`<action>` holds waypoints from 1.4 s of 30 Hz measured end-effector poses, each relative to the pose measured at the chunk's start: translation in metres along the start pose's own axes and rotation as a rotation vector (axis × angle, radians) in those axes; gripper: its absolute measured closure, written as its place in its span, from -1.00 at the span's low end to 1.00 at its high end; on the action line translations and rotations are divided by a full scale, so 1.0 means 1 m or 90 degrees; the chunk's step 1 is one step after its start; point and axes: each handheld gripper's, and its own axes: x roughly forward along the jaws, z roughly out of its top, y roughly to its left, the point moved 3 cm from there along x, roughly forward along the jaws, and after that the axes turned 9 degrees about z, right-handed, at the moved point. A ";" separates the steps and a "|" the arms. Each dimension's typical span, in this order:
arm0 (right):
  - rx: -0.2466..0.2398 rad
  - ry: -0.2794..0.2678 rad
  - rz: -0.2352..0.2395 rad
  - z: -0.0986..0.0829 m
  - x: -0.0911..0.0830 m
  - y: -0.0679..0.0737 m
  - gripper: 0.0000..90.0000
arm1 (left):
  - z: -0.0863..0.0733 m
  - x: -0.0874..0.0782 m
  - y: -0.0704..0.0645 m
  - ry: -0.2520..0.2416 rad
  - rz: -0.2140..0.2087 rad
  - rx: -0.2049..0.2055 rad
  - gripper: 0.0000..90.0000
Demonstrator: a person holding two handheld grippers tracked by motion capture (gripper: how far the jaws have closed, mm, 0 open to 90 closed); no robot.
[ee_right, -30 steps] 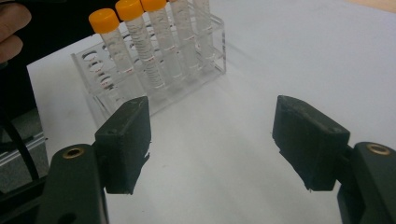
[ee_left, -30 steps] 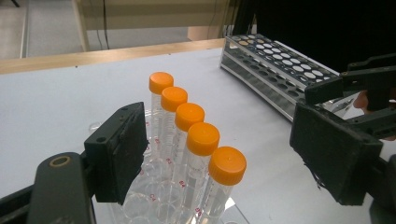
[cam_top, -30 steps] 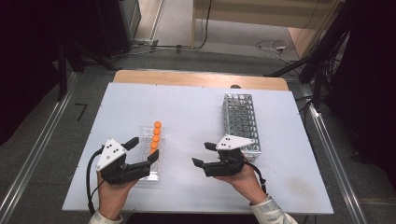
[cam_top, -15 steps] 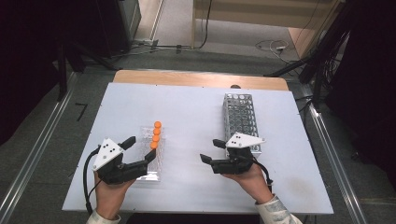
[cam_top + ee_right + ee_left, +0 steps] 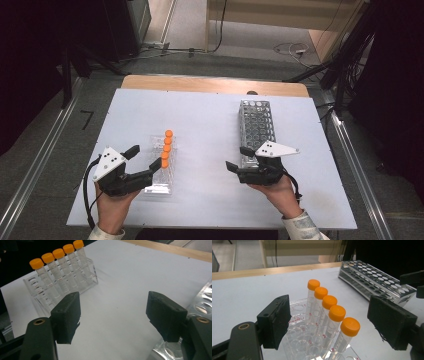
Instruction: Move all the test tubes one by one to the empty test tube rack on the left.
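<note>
With our left hand-held gripper [image 5: 329, 322] spread wide around the near end of a row of five orange-capped tubes [image 5: 329, 312], nothing has been lifted yet: all five stand upright in the clear plastic rack [image 5: 162, 175] on the left of the white surface [image 5: 210, 125]. Our right hand-held gripper [image 5: 112, 317] hovers just as wide open and empty over bare surface, at the near end of the metal rack [image 5: 257, 127], whose holes look unfilled. We judge the work barely begun, every tube left to grip and move.
</note>
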 end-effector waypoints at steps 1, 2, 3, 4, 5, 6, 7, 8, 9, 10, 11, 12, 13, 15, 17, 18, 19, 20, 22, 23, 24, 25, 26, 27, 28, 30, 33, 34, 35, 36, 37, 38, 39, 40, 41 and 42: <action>0.002 -0.001 -0.002 0.000 -0.002 -0.001 -0.41 | 0.000 0.000 0.001 0.000 0.000 0.000 -0.59; 0.004 -0.002 -0.005 -0.001 -0.003 -0.002 -0.41 | 0.000 -0.001 0.002 0.001 0.002 0.001 -0.59; 0.005 -0.003 -0.008 -0.001 -0.005 -0.003 -0.41 | 0.001 -0.001 0.002 0.001 0.003 0.000 -0.59; 0.009 -0.005 -0.011 -0.002 -0.007 -0.005 -0.41 | 0.001 -0.002 0.003 0.002 0.005 -0.002 -0.60; 0.010 -0.006 -0.014 -0.003 -0.009 -0.006 -0.41 | 0.001 -0.002 0.004 0.000 0.007 -0.004 -0.60; 0.012 -0.008 -0.018 -0.003 -0.011 -0.008 -0.42 | 0.001 -0.003 0.006 -0.003 0.008 -0.004 -0.60; 0.014 -0.011 -0.023 -0.004 -0.014 -0.009 -0.42 | 0.002 -0.004 0.007 -0.001 0.012 -0.003 -0.60; 0.015 -0.013 -0.025 -0.004 -0.016 -0.011 -0.42 | 0.002 -0.004 0.009 -0.003 0.014 -0.005 -0.60; 0.018 -0.014 -0.029 -0.005 -0.019 -0.013 -0.42 | 0.002 -0.005 0.010 -0.004 0.017 -0.008 -0.60; 0.019 -0.017 -0.033 -0.006 -0.021 -0.015 -0.43 | 0.002 -0.005 0.012 -0.003 0.019 -0.010 -0.61; 0.024 -0.019 -0.038 -0.007 -0.024 -0.016 -0.43 | 0.002 -0.006 0.013 -0.004 0.021 -0.011 -0.60; 0.026 -0.020 -0.043 -0.008 -0.027 -0.018 -0.43 | 0.002 -0.006 0.014 -0.003 0.023 -0.011 -0.60; 0.028 -0.022 -0.048 -0.009 -0.030 -0.020 -0.43 | 0.002 -0.006 0.015 -0.005 0.025 -0.013 -0.60; 0.034 -0.026 -0.055 -0.011 -0.035 -0.024 -0.43 | 0.002 -0.007 0.018 -0.004 0.030 -0.012 -0.60; 0.038 -0.028 -0.064 -0.013 -0.040 -0.026 -0.43 | 0.001 -0.007 0.020 -0.002 0.038 -0.010 -0.60; 0.039 -0.029 -0.068 -0.014 -0.043 -0.028 -0.43 | 0.001 -0.007 0.021 -0.002 0.039 -0.010 -0.61; 0.042 -0.031 -0.072 -0.015 -0.045 -0.029 -0.43 | 0.000 -0.007 0.022 -0.001 0.043 -0.009 -0.61; 0.044 -0.032 -0.075 -0.016 -0.048 -0.031 -0.43 | 0.000 -0.008 0.023 0.000 0.045 -0.010 -0.61; 0.045 -0.033 -0.084 -0.018 -0.052 -0.033 -0.43 | -0.001 -0.008 0.025 0.000 0.049 -0.010 -0.61; 0.049 -0.034 -0.089 -0.019 -0.055 -0.035 -0.43 | -0.001 -0.009 0.025 0.001 0.050 -0.009 -0.61; 0.049 -0.035 -0.094 -0.020 -0.057 -0.036 -0.43 | -0.002 -0.009 0.026 0.002 0.053 -0.010 -0.61; 0.050 -0.035 -0.098 -0.021 -0.060 -0.038 -0.43 | -0.003 -0.009 0.027 0.003 0.056 -0.009 -0.61; 0.052 -0.035 -0.104 -0.023 -0.062 -0.040 -0.43 | -0.003 -0.009 0.028 0.005 0.060 -0.009 -0.61; 0.054 -0.036 -0.110 -0.024 -0.064 -0.041 -0.43 | -0.005 -0.009 0.030 0.007 0.064 -0.009 -0.61; 0.057 -0.035 -0.119 -0.027 -0.068 -0.043 -0.43 | -0.005 -0.009 0.031 0.008 0.064 -0.011 -0.61; 0.060 -0.036 -0.125 -0.029 -0.072 -0.046 -0.43 | -0.008 -0.009 0.034 0.012 0.070 -0.014 -0.61; 0.067 -0.036 -0.142 -0.035 -0.080 -0.050 -0.43 | -0.011 -0.010 0.039 0.017 0.077 -0.019 -0.61; 0.071 -0.037 -0.146 -0.036 -0.082 -0.052 -0.44 | -0.013 -0.011 0.040 0.019 0.080 -0.018 -0.61; 0.074 -0.037 -0.151 -0.038 -0.085 -0.053 -0.44 | -0.014 -0.011 0.042 0.019 0.086 -0.019 -0.61; 0.075 -0.037 -0.159 -0.040 -0.087 -0.055 -0.44 | -0.016 -0.011 0.044 0.021 0.091 -0.020 -0.61; 0.077 -0.036 -0.164 -0.042 -0.090 -0.056 -0.44 | -0.017 -0.011 0.045 0.022 0.093 -0.018 -0.61; 0.080 -0.036 -0.168 -0.043 -0.092 -0.058 -0.44 | -0.019 -0.011 0.046 0.023 0.097 -0.019 -0.61; 0.081 -0.037 -0.173 -0.045 -0.094 -0.059 -0.44 | -0.020 -0.012 0.048 0.025 0.099 -0.018 -0.61; 0.084 -0.036 -0.180 -0.047 -0.097 -0.061 -0.44 | -0.021 -0.012 0.049 0.024 0.098 -0.018 -0.62; 0.085 -0.036 -0.185 -0.049 -0.098 -0.062 -0.44 | -0.023 -0.012 0.049 0.026 0.099 -0.019 -0.62; 0.087 -0.034 -0.191 -0.051 -0.099 -0.064 -0.44 | -0.024 -0.013 0.050 0.026 0.102 -0.018 -0.63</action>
